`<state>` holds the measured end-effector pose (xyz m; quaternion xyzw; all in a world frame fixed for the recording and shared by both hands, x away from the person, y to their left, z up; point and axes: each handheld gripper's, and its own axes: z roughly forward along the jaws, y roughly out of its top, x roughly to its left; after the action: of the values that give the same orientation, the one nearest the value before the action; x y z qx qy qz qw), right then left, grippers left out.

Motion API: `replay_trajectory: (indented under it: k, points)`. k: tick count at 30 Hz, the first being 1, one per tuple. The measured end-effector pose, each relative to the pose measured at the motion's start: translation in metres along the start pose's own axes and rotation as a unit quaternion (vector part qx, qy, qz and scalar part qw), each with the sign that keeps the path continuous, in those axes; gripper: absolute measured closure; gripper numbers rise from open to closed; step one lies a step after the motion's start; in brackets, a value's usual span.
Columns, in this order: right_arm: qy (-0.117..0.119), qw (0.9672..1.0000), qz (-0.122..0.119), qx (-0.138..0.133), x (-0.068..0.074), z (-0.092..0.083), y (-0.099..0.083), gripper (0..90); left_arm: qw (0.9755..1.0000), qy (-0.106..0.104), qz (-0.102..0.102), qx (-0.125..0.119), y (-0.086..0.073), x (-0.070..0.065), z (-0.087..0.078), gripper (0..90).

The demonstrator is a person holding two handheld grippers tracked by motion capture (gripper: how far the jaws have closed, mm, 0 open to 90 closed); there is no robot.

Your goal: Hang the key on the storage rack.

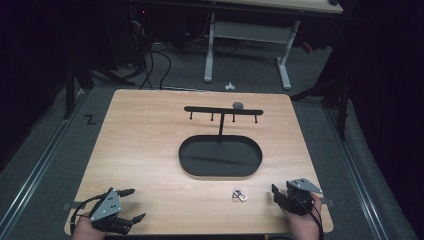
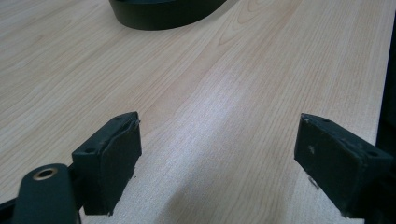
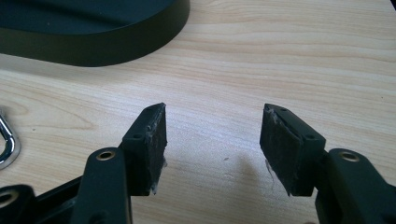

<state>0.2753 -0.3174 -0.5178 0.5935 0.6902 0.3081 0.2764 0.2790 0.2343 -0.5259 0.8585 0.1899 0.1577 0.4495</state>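
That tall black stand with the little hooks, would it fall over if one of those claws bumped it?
Probably not easily: the hook stand rises on one thin post from a wide oval base lying flat on the table. It looks like rigid metal, so likely stiff. A push up at the crossbar would be more apt to rock it than one at the base.

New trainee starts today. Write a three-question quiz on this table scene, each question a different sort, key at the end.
1. True or false: the right gripper is shut on the metal clip.
2. Which thing stands at the table's middle? A) a blue bowl B) a black stand with an oval base C) a stack of plates
3. Fill in: the metal clip lies nearer the ____ gripper than the left gripper.

Key
1. False: both grippers are open and the clip lies free on the wood.
2. B
3. right
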Motion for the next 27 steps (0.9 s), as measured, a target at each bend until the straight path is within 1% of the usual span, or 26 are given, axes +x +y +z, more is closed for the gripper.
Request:
replay_trajectory:
  k: [3,5,8,11,14,17,27]
  points:
    - [-0.002,1.0,-0.006,-0.003,-0.0001,-0.0005,-0.0008,40.5,1.0,0.0,0.0,-0.001,0.0003,-0.0001,0.0004,15.3]
    - [-0.001,1.0,-0.003,-0.004,0.0,-0.0009,-0.0013,39.6,1.0,0.0,0.001,-0.001,0.0008,0.0002,0.0007,15.4]
    - [0.0,0.9999,-0.007,-0.012,-0.0002,-0.0015,-0.0017,38.5,1.0,-0.001,0.001,-0.001,0.0012,0.0006,0.0018,15.3]
    - [0.009,0.9997,-0.004,-0.022,0.0008,-0.002,-0.0017,37.6,1.0,-0.002,0.002,0.001,0.0016,0.0007,0.0029,15.3]
    - [0.014,0.9997,0.006,-0.019,0.0017,-0.0014,-0.0012,35.7,1.0,-0.002,0.002,0.001,0.0015,0.0002,0.0032,15.3]
    - [0.017,0.9996,0.007,-0.021,0.002,-0.0008,-0.0006,34.7,1.0,-0.001,0.002,0.0,0.0015,0.0003,0.0026,15.3]
    - [0.024,0.9996,0.004,-0.015,0.0048,-0.0008,0.0008,34.8,1.0,-0.003,0.002,0.001,0.0016,0.0001,0.0034,15.4]
